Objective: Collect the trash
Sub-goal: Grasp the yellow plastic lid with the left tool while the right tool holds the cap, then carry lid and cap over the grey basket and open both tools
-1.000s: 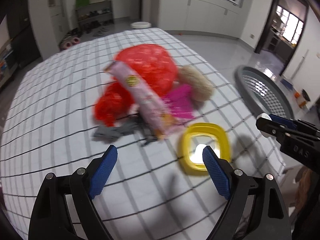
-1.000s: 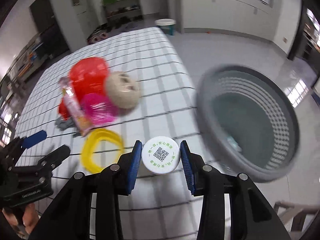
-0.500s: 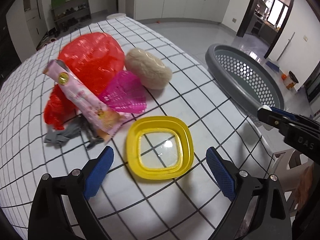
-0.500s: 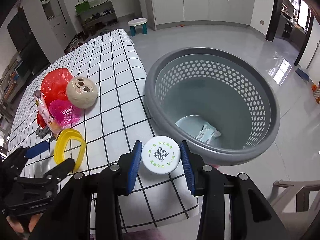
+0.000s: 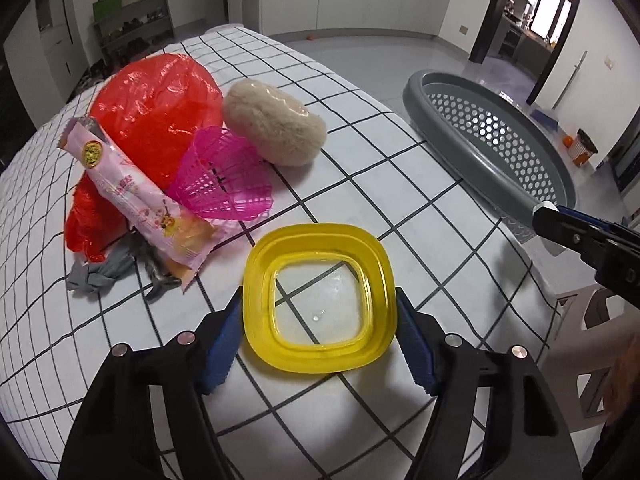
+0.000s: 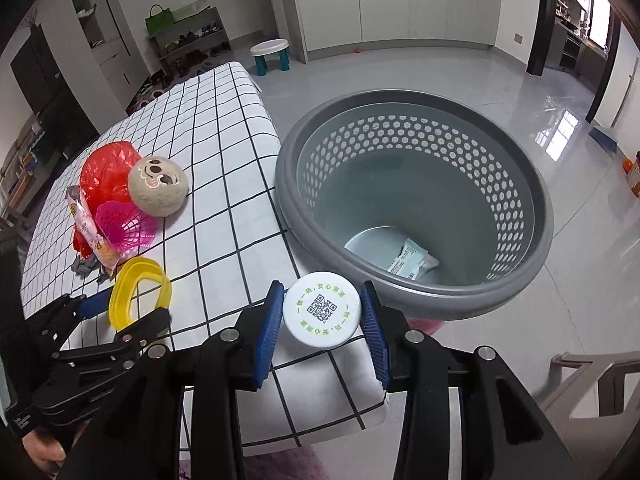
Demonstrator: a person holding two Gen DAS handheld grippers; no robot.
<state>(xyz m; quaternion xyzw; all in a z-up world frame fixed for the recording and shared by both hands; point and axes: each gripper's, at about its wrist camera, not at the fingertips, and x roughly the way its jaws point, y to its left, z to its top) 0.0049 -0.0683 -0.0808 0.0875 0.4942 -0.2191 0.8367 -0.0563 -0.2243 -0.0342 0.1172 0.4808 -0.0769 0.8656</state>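
My left gripper (image 5: 318,340) is closed around a yellow plastic lid (image 5: 320,296) that lies on the checked table; its blue pads touch both sides of the lid. The lid also shows in the right wrist view (image 6: 138,292). My right gripper (image 6: 322,322) is shut on a white round cap with a QR code (image 6: 321,311), held over the table's edge beside the grey perforated basket (image 6: 416,200). A white packet (image 6: 412,266) lies in the basket. A pink snack wrapper (image 5: 136,196), red plastic bag (image 5: 156,108), pink mesh basket (image 5: 222,176) and grey scrap (image 5: 100,274) lie on the table.
A beige plush sloth ball (image 5: 274,122) sits by the red bag. The basket (image 5: 492,148) stands on the floor off the table's right edge. A beige chair (image 6: 592,384) is at lower right. A small stool (image 6: 272,54) and shoe rack stand far back.
My left gripper moved forward and closed around the yellow lid. My right gripper stayed shut on the white cap and swung from over the table to beside the basket.
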